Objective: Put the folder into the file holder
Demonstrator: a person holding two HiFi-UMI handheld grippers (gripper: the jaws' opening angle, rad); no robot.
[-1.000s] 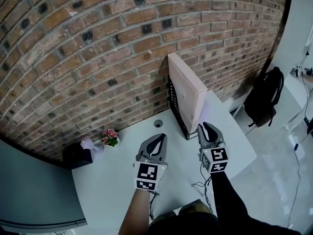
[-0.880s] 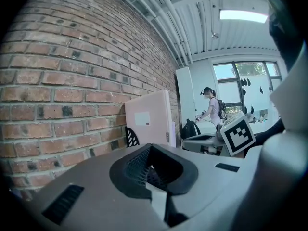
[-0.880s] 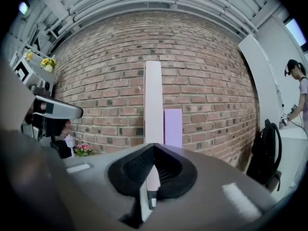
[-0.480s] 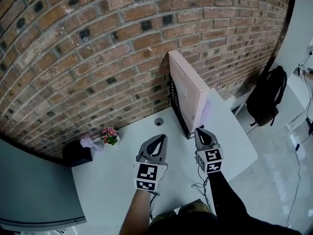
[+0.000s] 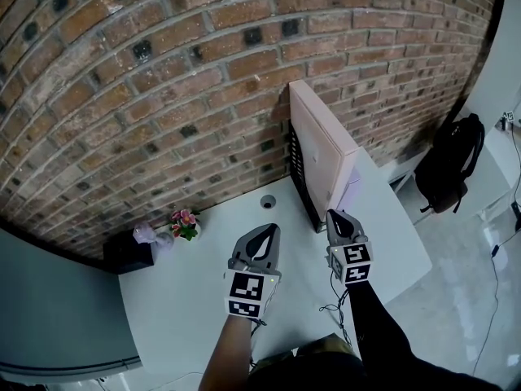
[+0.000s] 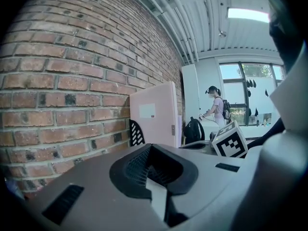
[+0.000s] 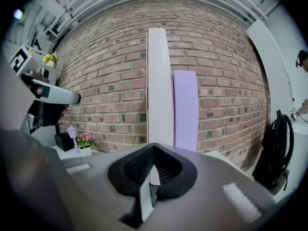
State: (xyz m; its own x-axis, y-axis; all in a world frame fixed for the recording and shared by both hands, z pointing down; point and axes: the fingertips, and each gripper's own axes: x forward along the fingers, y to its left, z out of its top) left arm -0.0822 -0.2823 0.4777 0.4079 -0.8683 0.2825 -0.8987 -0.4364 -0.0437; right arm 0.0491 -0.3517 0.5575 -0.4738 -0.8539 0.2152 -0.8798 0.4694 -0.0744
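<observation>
Pink card is what matters here: the pink folder already stands upright in the black mesh file holder, its spine edge facing me, with a purple folder just to the right of it in the same holder. The holder sits against the brick wall at the back of the tabletop.

My right tongs are closed with nothing between them, just in front of the holder and level with the pink folder's near edge. I can't tell whether the tips touch it. My left tongs are also closed and empty, in front of the holder and off to its left.

I judge the placing to be all but done. If the folder needs seating, I would press its near edge squarely towards the wall with the closed tips. Otherwise I would draw straight back from the holder, since a sideways brush could tilt such a tall folder.

The right gripper view looks edge-on and shows the pink and purple folders standing side by side. The left gripper view alone shows the pink folder's broad face with the mesh beside it. Only the head view shows both tongs together in front of the holder.
</observation>
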